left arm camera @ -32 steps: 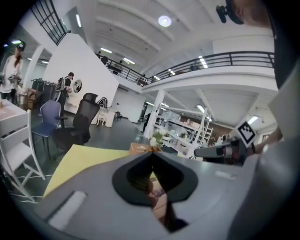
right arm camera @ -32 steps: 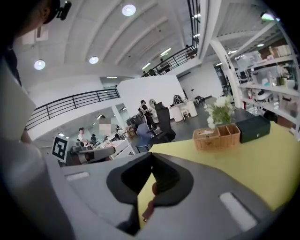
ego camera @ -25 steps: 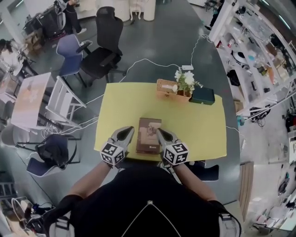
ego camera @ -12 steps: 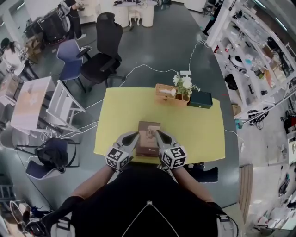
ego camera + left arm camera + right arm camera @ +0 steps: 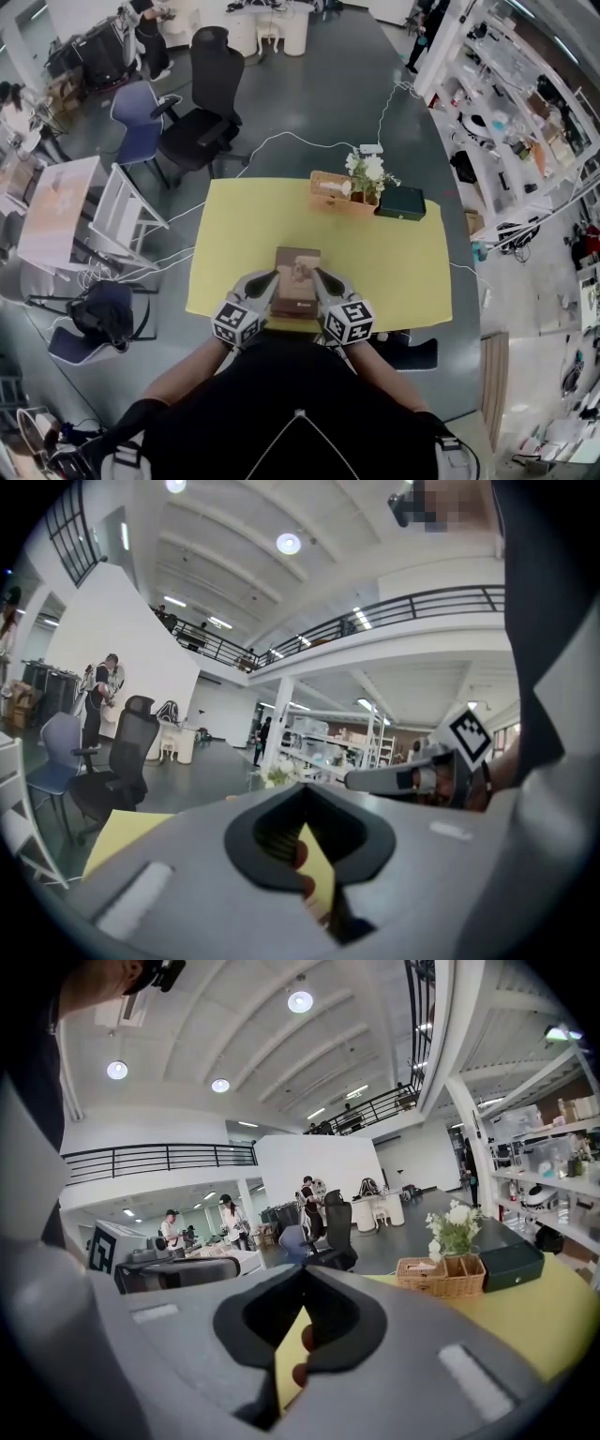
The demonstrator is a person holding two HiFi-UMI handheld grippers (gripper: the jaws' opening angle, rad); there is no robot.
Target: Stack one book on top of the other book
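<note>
Yellow table point(image 5: 225, 225) seen from above; a brown book point(image 5: 296, 274) is laid flat near its near edge, long side running away from the person. Whether a second book lies beneath it cannot be told from the head view

Left gripper point(image 5: 272, 279) is held at the book's left edge, tip touching or just beside it; contact cannot be confirmed. Its jaws are seen pressed together in the left gripper view point(image 5: 302, 789), nothing gripped; only a sliver of yellow table is glimpsed through the gap behind the tips

Right gripper point(image 5: 317, 276) is held at the book's right edge, mirrored, both tips angled inward toward each other. In the right gripper view point(image 5: 305, 1274) its jaws are likewise closed on nothing

The book is thus flanked on both sides, not lifted

At the table's far edge a wicker basket point(image 5: 333, 192) is noted, with white flowers point(image 5: 370, 171) just beside it and a dark green box point(image 5: 401, 202) to the right of those, all well apart from the book

Beyond the table a black office chair point(image 5: 202, 122) and a blue chair point(image 5: 136, 117) are stood on the grey floor
</note>
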